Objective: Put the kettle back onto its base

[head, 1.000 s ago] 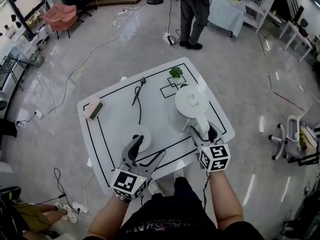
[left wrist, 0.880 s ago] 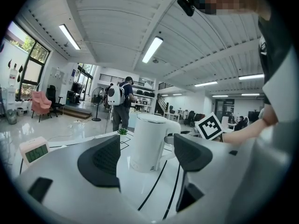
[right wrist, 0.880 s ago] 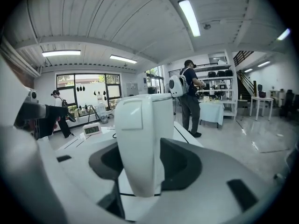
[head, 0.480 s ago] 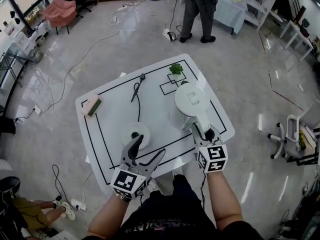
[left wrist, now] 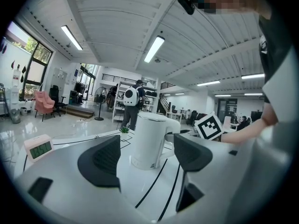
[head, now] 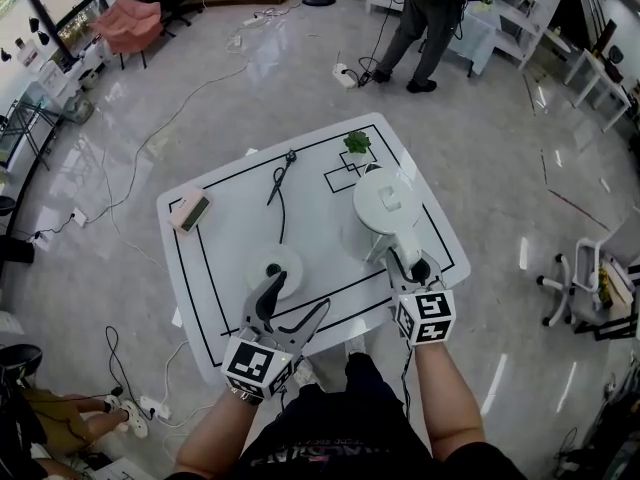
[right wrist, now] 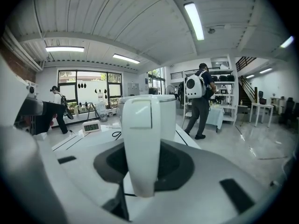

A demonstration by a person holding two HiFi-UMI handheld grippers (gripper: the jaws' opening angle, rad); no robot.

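Note:
A white electric kettle (head: 384, 201) stands on the right part of the white table (head: 230, 243), its handle (head: 400, 240) pointing toward me. My right gripper (head: 405, 261) is shut on that handle; in the right gripper view the handle (right wrist: 141, 143) fills the gap between the dark pads and the kettle body (right wrist: 170, 115) rises behind it. The round white base (head: 272, 266) lies left of the kettle, with nothing on it. Just behind the base hangs my left gripper (head: 297, 298), open and holding nothing. Through the left gripper (left wrist: 145, 158) the kettle (left wrist: 148, 141) shows farther off.
A small pink clock (head: 190, 213) sits at the table's left edge and a little green plant (head: 355, 145) at the far edge. The base's black cord (head: 278, 193) runs across the table top. A person (head: 430, 18) stands beyond the table, and a white chair (head: 580, 278) to its right.
My right gripper's jaws, wide round the kettle handle a second ago, have closed onto it. Both hands have kept their places, and the person in the background has walked to the right.

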